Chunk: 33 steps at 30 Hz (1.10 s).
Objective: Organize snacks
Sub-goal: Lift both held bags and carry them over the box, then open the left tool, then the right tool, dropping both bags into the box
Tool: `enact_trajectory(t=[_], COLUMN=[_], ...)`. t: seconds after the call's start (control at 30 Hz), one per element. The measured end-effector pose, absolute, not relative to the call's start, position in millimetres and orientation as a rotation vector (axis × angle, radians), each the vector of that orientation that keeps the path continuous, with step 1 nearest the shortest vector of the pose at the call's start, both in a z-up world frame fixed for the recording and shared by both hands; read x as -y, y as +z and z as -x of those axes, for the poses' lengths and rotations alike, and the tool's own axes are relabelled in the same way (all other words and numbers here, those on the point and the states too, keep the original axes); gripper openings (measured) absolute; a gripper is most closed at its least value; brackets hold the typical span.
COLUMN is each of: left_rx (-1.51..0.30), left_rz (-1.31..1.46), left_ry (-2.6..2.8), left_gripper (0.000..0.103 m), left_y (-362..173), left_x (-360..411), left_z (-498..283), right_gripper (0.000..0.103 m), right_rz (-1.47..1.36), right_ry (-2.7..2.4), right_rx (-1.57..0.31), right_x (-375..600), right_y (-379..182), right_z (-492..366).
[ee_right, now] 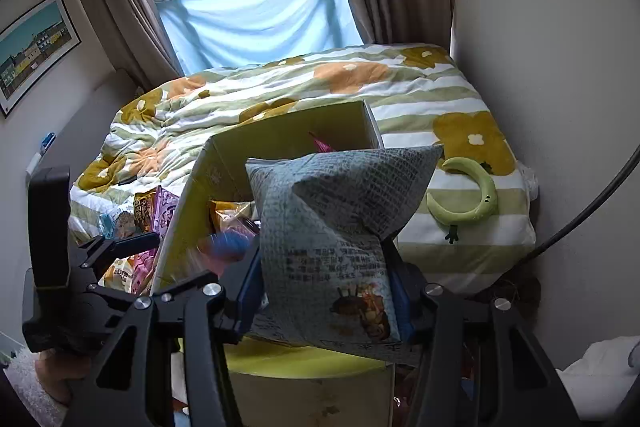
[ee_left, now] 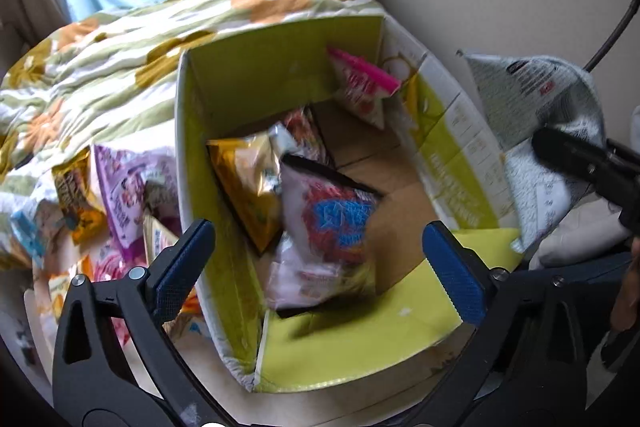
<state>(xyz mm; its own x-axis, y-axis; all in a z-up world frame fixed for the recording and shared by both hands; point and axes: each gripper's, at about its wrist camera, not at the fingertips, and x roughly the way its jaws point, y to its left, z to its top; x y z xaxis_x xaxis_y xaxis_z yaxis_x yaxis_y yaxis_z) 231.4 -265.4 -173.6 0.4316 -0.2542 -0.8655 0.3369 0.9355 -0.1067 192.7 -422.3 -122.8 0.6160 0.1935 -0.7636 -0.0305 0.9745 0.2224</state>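
A cardboard box (ee_left: 240, 79) with a lime-green inside stands open at the bed's edge. In it lie a white bag with red and blue print (ee_left: 328, 227), a gold bag (ee_left: 248, 187) and a pink-topped bag (ee_left: 362, 83) leaning in the far corner. My left gripper (ee_left: 316, 263) is open and empty above the box's near side. My right gripper (ee_right: 326, 291) is shut on a grey-white snack bag (ee_right: 332, 227), held up just in front of the box (ee_right: 288, 131). That bag also shows at the right of the left wrist view (ee_left: 532, 99).
Several loose snack bags (ee_left: 120, 195) lie on the bed left of the box. A flowered duvet (ee_right: 320, 79) covers the bed, with a green crescent plush (ee_right: 476, 199) on it. Walls close in on the right, and a curtained window (ee_right: 256, 11) stands behind.
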Motion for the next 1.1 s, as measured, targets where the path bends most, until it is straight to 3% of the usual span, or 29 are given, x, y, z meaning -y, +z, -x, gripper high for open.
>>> enact_trajectory(t=[0.73, 0.77, 0.8, 0.83, 0.9, 1.1], left_rx=[-1.046, -1.045, -1.042, -1.04, -1.032, -1.01], left_rz=[-0.123, -0.119, -0.117, -0.117, -0.121, -0.116], left_ry=[-0.222, -0.217, -0.214, -0.212, -0.204, -0.206], left_gripper=[0.102, 0.102, 0.102, 0.102, 0.102, 0.102], left_y=[-165, -165, -164, -164, -163, -157], left_x=[224, 224, 223, 223, 222, 222], left_z=[-213, -212, -212, -211, -210, -205], right_gripper=[0.051, 0.053, 0.062, 0.081, 0.1, 0.101], right_rz=[-0.164, -0.157, -0.154, -0.153, -0.161, -0.159], right_ry=[0.252, 0.252, 0.25, 0.247, 0.25, 0.251], right_rx=[-0.994, -1.0, -1.0, -0.998, -0.997, -0.968], right_x=[398, 396, 396, 397, 398, 403], right_y=[-160, -163, -166, -168, -170, -170], right_z=[-246, -249, -250, -250, -249, -237])
